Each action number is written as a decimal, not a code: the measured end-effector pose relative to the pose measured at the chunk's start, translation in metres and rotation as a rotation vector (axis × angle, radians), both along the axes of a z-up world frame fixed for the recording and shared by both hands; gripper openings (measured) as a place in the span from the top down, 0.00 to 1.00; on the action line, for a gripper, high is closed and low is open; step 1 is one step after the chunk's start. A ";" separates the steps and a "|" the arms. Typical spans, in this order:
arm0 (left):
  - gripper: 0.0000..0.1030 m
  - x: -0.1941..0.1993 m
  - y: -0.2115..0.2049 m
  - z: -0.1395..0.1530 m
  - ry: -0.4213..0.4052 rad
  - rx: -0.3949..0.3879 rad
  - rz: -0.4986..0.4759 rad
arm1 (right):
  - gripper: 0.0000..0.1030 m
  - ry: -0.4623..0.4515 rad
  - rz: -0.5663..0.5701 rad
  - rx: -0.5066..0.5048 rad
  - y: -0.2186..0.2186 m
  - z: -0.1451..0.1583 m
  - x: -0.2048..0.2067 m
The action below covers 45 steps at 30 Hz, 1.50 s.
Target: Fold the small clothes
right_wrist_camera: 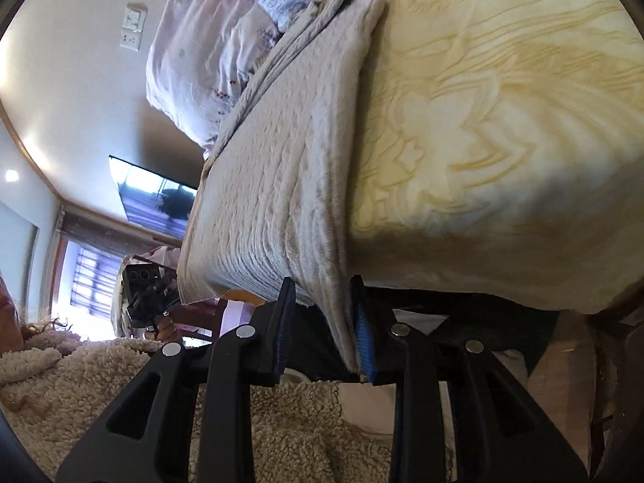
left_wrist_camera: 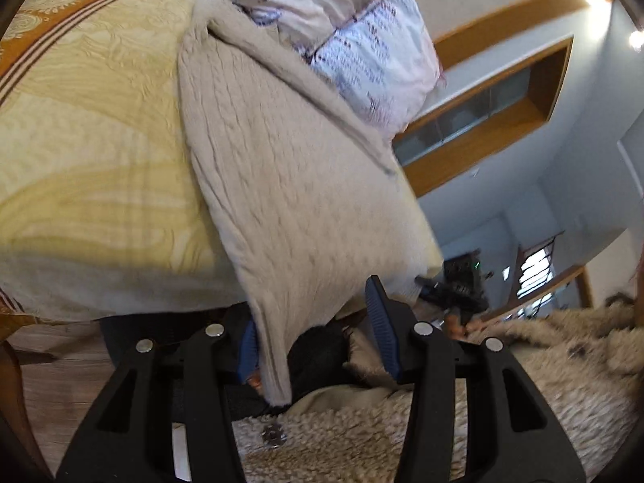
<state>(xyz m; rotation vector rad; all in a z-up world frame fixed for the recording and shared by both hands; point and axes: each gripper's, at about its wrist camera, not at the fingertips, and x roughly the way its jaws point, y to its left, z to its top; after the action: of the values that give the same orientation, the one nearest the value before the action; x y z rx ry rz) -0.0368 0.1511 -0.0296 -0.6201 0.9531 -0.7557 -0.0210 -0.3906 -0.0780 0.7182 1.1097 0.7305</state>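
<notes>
left wrist view: left gripper (left_wrist_camera: 314, 334) stands apart around a hanging corner of the beige knit sweater (left_wrist_camera: 281, 169) lying on the yellow bedspread (left_wrist_camera: 92, 153); right gripper (right_wrist_camera: 322, 330) likewise; no writing legible.

Your beige cable-knit sweater (left_wrist_camera: 281, 169) lies stretched across the yellow patterned bedspread (left_wrist_camera: 92, 153), its far end bunched against the pale printed quilt (left_wrist_camera: 354, 28) at the head of the bed. The near end hangs off the bed's edge toward you. You see its knit ribs run lengthwise, and one long side is folded over in a thick roll. In the right wrist view the same garment (right_wrist_camera: 277, 169) slopes down to a narrow corner at the near edge.
</notes>
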 end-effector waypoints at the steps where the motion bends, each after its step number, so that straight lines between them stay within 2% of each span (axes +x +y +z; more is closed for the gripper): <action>1: 0.54 0.001 -0.001 -0.002 0.009 0.002 0.000 | 0.70 -0.004 0.006 0.002 0.003 0.000 0.000; 3: 0.54 0.004 -0.001 -0.007 0.024 0.000 0.006 | 0.73 -0.020 0.018 -0.002 0.005 0.002 0.001; 4: 0.58 0.004 -0.002 -0.008 0.025 0.001 0.005 | 0.84 -0.032 0.030 -0.001 0.007 0.004 0.000; 5: 0.69 0.005 -0.003 -0.008 0.028 0.002 -0.002 | 0.90 -0.042 0.041 -0.001 0.008 0.006 0.000; 6: 0.76 0.006 -0.005 -0.009 0.032 0.006 -0.019 | 0.91 -0.065 0.052 -0.003 0.009 0.011 -0.002; 7: 0.87 0.007 -0.007 -0.009 0.034 0.009 -0.038 | 0.92 -0.089 0.063 0.002 0.009 0.016 -0.003; 8: 0.90 0.007 -0.009 -0.007 0.030 0.016 -0.056 | 0.92 -0.115 0.069 0.008 0.011 0.022 -0.005; 14: 0.93 0.012 -0.009 0.018 -0.060 0.025 -0.081 | 0.92 -0.304 0.004 -0.001 0.009 0.068 -0.002; 17: 0.93 0.027 0.000 0.039 -0.131 0.038 -0.040 | 0.92 -0.401 -0.111 -0.041 0.002 0.091 0.008; 20: 0.93 0.047 0.011 0.057 -0.179 0.061 0.042 | 0.93 -0.455 -0.220 -0.102 0.000 0.104 0.022; 23: 0.93 0.077 0.020 0.069 -0.178 0.079 0.146 | 0.93 -0.521 -0.316 -0.263 0.009 0.116 0.042; 25: 0.94 0.104 0.027 0.077 -0.167 0.124 0.246 | 0.93 -0.558 -0.357 -0.362 0.019 0.122 0.055; 29: 0.94 0.147 0.023 0.085 -0.138 0.191 0.307 | 0.93 -0.623 -0.383 -0.536 0.050 0.128 0.081; 31: 0.94 0.163 0.015 0.088 -0.136 0.228 0.315 | 0.93 -0.628 -0.390 -0.540 0.050 0.128 0.086; 39: 0.94 0.193 0.012 0.103 -0.141 0.221 0.338 | 0.93 -0.641 -0.452 -0.500 0.046 0.140 0.111; 45: 0.94 0.220 0.007 0.117 -0.178 0.252 0.354 | 0.93 -0.610 -0.485 -0.460 0.043 0.141 0.144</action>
<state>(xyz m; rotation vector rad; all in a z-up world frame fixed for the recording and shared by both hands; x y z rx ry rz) 0.1834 0.1579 0.0875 -0.4740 0.7339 -0.3608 0.1233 -0.3478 0.0634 0.3084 0.4789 0.2272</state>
